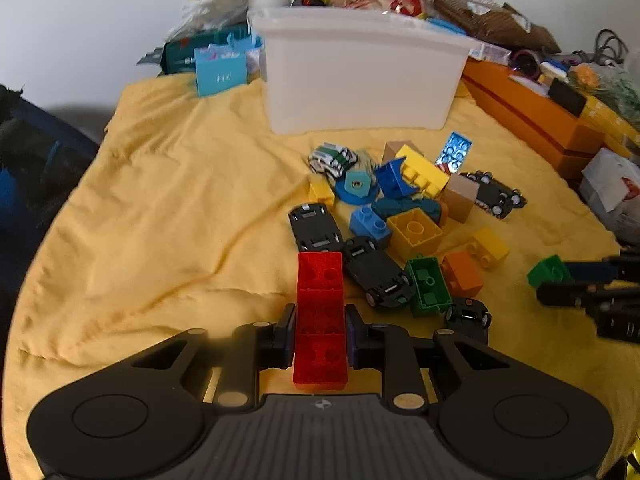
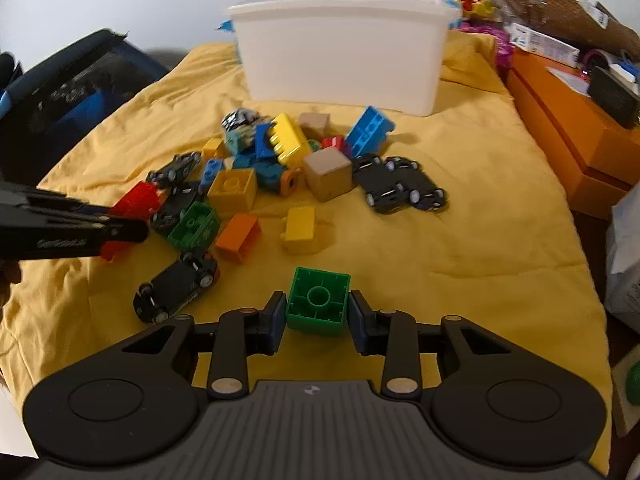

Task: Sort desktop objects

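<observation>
Holding a brick apiece, both grippers face the white bin at the far edge of the yellow cloth, beyond the toy pile. The left gripper is clamped on a long red brick whose long axis points straight toward the bin. The right gripper is nearly closed around a square green brick, its pads at the sides. Neither looks clearly nearer; each likely needs a forward carry over the pile.
</observation>
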`<state>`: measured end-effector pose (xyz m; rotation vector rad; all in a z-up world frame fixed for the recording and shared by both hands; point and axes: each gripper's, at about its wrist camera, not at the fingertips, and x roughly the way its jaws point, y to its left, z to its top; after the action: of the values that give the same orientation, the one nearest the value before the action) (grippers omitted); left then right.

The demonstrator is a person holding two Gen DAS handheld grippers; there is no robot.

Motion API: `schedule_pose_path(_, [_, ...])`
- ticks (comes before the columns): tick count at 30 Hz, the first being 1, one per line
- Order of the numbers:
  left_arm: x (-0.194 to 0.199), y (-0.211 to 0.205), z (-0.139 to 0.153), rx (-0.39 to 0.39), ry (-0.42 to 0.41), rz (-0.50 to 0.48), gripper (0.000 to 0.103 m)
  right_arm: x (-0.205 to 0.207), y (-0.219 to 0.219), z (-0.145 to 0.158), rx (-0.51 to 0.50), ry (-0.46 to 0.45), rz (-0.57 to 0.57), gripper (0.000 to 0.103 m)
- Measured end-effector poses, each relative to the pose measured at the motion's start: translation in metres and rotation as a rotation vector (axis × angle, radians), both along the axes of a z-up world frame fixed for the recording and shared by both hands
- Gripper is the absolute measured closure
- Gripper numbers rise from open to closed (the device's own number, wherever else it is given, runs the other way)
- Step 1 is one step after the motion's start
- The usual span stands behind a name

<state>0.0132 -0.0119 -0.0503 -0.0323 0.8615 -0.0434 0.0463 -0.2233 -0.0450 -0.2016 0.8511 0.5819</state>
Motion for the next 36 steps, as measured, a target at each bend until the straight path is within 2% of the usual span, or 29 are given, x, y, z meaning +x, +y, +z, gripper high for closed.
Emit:
schedule_pose_path(6, [-0.007,0.018,0.035,0.0,-0.051,0.003,0.076,-0.005,-0.008,0.022,0.036,-0.068,-0.033,0.066])
schedule_pose_path(10, [-0.001,0.026,0.071,-0.043,-0.119,0.027,0.076,0.002,-0.016,0.047,0.092,-0.105,-0.073,0.066])
schedule_pose_path(15, [0.036,0.029,0.118,-0.103,-0.205,0.071,0.076,0.033,-0.017,0.095,0.176,-0.188,-0.113,0.066])
schedule_pose_path(19, [0.08,0.022,0.153,-0.096,-0.272,0.03,0.076,0.069,-0.007,0.137,0.243,-0.274,-0.105,0.066])
schedule_pose_path(23, [0.128,0.017,0.179,-0.11,-0.268,0.013,0.076,0.105,0.005,0.166,0.295,-0.27,-0.097,0.066])
schedule_pose_path(26, [0.158,0.012,0.185,-0.097,-0.228,-0.003,0.076,0.14,0.012,0.179,0.318,-0.235,-0.098,0.066])
schedule_pose_path(32, [0.201,0.015,0.175,-0.125,-0.121,0.016,0.076,0.185,0.025,0.173,0.249,-0.175,-0.092,0.066])
schedule_pose_path(36, [0.223,0.013,0.166,-0.112,-0.055,0.005,0.076,0.213,0.033,0.164,0.21,-0.109,-0.107,0.066])
